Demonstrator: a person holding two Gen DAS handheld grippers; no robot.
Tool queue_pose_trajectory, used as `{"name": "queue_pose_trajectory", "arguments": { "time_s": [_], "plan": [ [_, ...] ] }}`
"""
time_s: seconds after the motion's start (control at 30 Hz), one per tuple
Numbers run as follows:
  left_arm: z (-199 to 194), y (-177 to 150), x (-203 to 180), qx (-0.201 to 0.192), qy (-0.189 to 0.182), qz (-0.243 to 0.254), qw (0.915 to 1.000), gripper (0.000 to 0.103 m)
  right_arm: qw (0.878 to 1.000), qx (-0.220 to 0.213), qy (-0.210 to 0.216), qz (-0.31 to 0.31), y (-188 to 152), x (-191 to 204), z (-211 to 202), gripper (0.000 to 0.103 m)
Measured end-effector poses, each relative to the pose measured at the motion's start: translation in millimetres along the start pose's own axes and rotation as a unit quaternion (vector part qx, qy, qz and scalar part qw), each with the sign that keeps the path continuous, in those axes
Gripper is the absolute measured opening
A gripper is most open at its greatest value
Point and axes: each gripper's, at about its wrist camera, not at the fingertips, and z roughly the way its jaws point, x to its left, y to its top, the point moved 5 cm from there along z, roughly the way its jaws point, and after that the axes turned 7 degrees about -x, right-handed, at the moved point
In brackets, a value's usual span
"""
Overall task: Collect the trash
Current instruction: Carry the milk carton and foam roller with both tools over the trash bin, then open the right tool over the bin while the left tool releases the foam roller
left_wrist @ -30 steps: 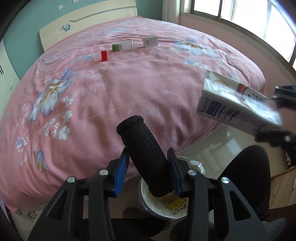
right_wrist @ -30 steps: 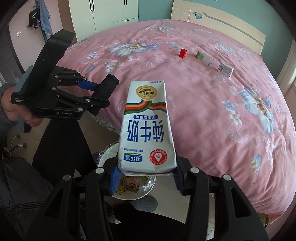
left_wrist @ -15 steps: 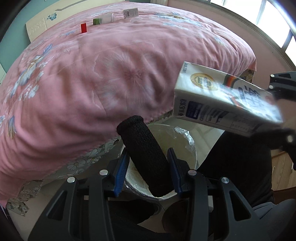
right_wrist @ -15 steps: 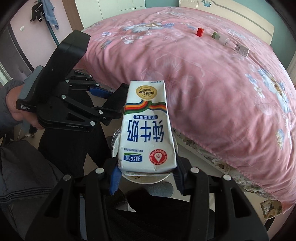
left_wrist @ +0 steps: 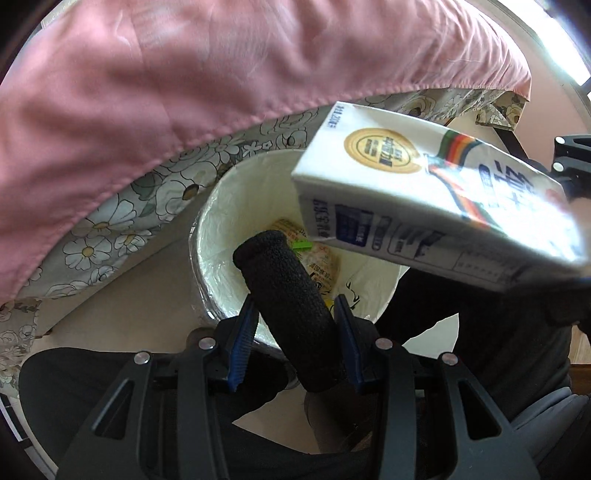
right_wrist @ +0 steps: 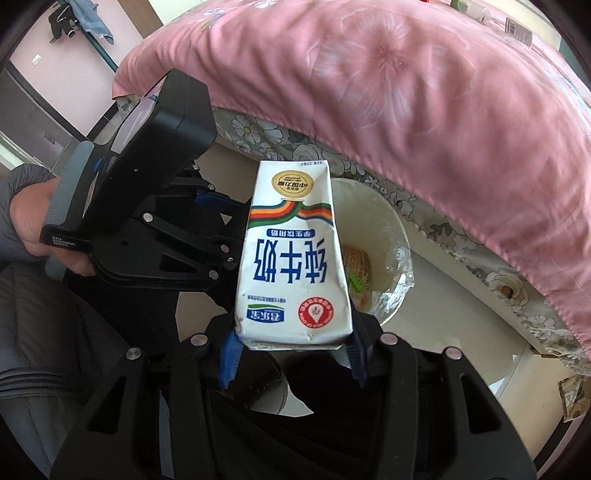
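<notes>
A black foam roll is clamped between the blue pads of my left gripper, its free end hanging over the mouth of a white-lined trash bin. A white milk carton with blue characters stands in my right gripper, whose pads press its bottom end. In the left wrist view the carton juts in from the right above the bin. In the right wrist view the bin lies behind the carton, and my left gripper hovers at its left, held by a hand.
A printed wrapper lies at the bottom of the bin. The pink bedcover overhangs a floral sheet just behind the bin. A bottle lies far off on the bed. The person's dark trouser legs flank the bin.
Both grippers have dropped and tipped downward toward the bin. The bed top has slid out of view, and the bin's mouth now fills the middle. Both grips are unchanged.
</notes>
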Motion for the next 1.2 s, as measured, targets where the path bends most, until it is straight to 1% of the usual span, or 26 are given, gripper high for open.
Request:
{"name": "queue_pose_trajectory", "arguments": {
  "time_s": [0.2,0.47,0.53,1.0,1.2],
  "plan": [
    [26.0,-5.2,6.3,0.022,-0.006,-0.006,0.9997,0.044,1.0,0.015,0.007,0.018,-1.9,-10.1,19.2,0.048],
    [63.8,-12.0,7.3,0.062,-0.018,-0.016,0.9978,0.044,0.999,0.043,0.014,0.026,-2.1,-19.1,47.7,0.048],
    [70.7,-12.9,6.4,0.066,-0.019,-0.016,0.9975,0.044,0.998,0.046,0.02,0.029,-0.5,-20.8,52.9,0.048],
    [111.1,-16.7,6.4,0.094,-0.023,-0.028,0.995,0.044,0.997,0.074,0.027,0.026,8.7,-31.3,90.0,0.048],
    [120.6,-16.0,7.1,0.096,-0.021,-0.031,0.9947,0.045,0.996,0.076,0.031,0.025,14.2,-32.8,102.1,0.049]
  ]
}}
